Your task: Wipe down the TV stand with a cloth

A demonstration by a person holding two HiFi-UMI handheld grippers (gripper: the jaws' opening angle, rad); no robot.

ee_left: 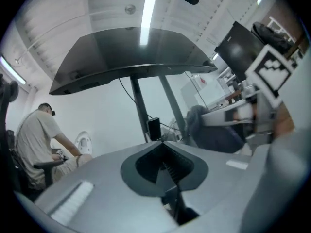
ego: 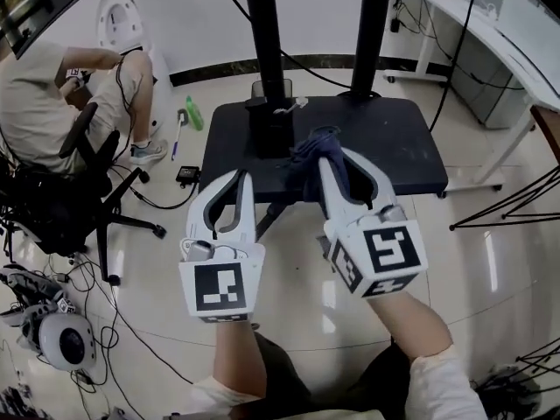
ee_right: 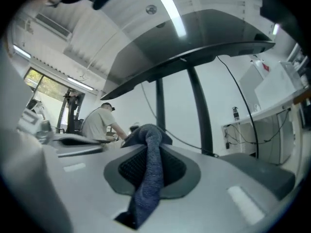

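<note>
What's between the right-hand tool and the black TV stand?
A blue-grey cloth, pinched in the right gripper's jaws, bunches over the stand's base. The head view and the right gripper view both show it.

We note the cloth [ego: 308, 157], a dark blue-grey knit, bunched and pinched between the closed jaws of the right gripper [ego: 338, 159]. In the right gripper view the cloth [ee_right: 149, 176] runs as a twisted strip up between the pads, folding over at the tips. The TV stand [ego: 398, 147] has a flat black rectangular base on the pale floor, with two black upright posts rising from its rear. The cloth hangs over the base's front middle; we cannot tell whether they touch.
</note>
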